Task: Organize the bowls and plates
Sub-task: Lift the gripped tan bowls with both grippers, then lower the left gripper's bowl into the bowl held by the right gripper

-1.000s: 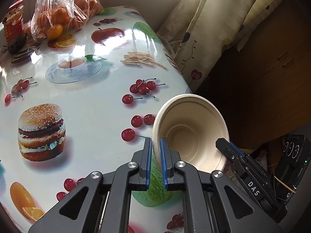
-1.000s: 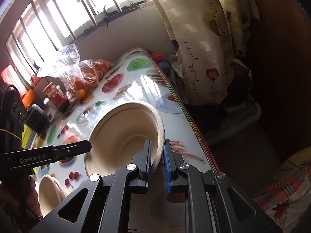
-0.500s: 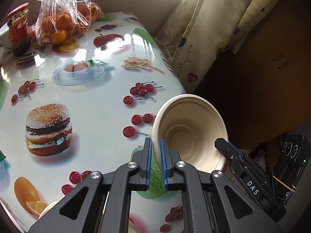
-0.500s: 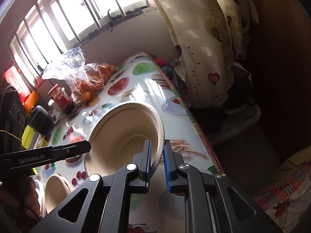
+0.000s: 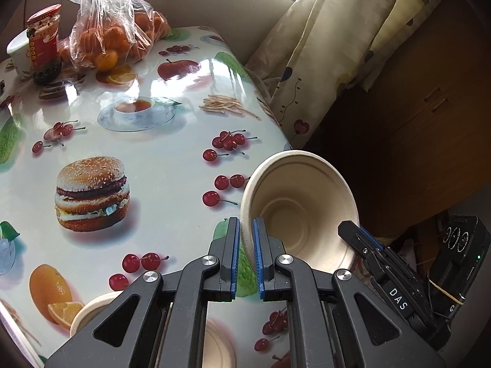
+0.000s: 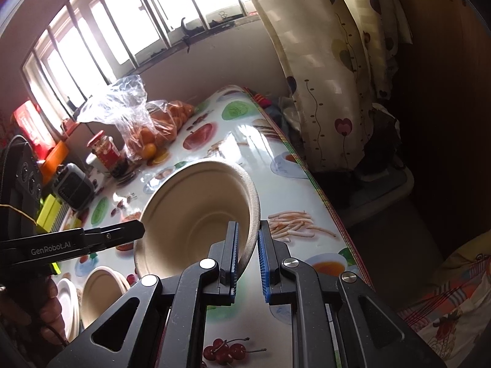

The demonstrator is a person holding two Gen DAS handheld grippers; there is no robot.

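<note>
Left wrist view: the left tongs (image 5: 245, 239) are clamped on the near rim of a pale bowl (image 5: 302, 211), which tips on edge with its hollow facing the camera; against the picture of a second ago more of the worktop (image 5: 159, 165) shows beneath, and a second bowl (image 5: 86, 312) and a plate (image 5: 219, 346) have come into sight under the tongs, so the bowl has been lifted clear, likely on its way to a stack; the tip of the right tongs (image 5: 353, 230) touches the bowl's far rim, to the right of the left pair.

Right wrist view: the right tongs (image 6: 248, 239) are closed on the rim of the same bowl (image 6: 196, 211), which hangs ahead and to their left; the left tongs (image 6: 135, 231) meet the opposite rim; below and to the left a stack of plates (image 6: 69, 303) and an empty bowl (image 6: 99, 294) sit on the worktop (image 6: 285, 190); both were less in view earlier, which fits a lift.
</note>
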